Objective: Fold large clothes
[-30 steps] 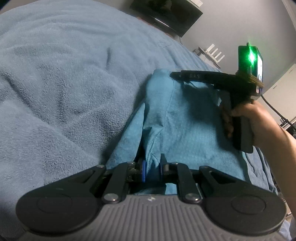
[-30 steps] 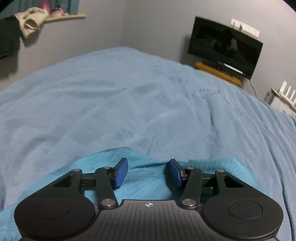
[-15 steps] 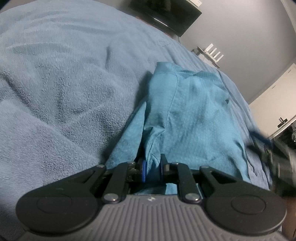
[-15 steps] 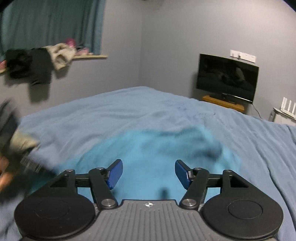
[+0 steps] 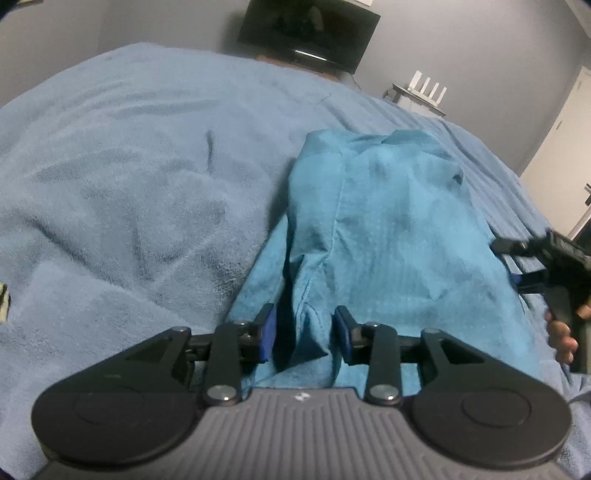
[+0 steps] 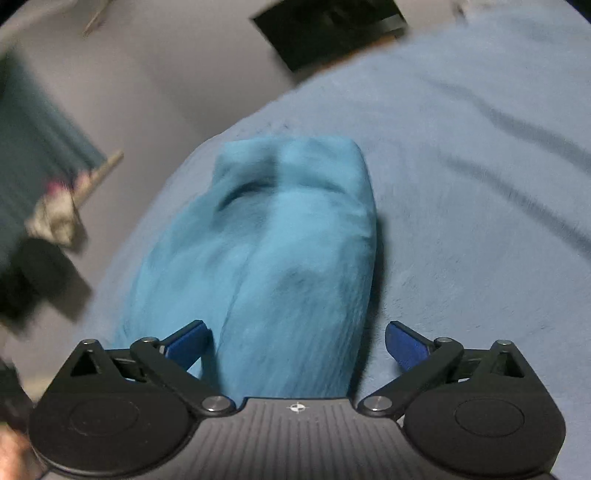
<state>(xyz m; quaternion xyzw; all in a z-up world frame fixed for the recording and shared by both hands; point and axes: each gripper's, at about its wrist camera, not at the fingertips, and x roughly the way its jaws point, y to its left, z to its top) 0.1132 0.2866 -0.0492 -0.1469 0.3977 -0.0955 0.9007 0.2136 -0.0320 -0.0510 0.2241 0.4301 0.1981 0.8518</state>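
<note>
My left gripper (image 5: 304, 334) and right gripper (image 6: 297, 341) have both just spread apart, freeing the teal garment (image 5: 388, 229) on the blanket (image 5: 129, 177).

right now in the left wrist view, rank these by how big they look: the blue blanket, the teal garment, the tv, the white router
1. blue blanket, fills most of the frame
2. teal garment
3. tv
4. white router

The tv and router stand far back, so their true size against the garment is unsure.
</note>
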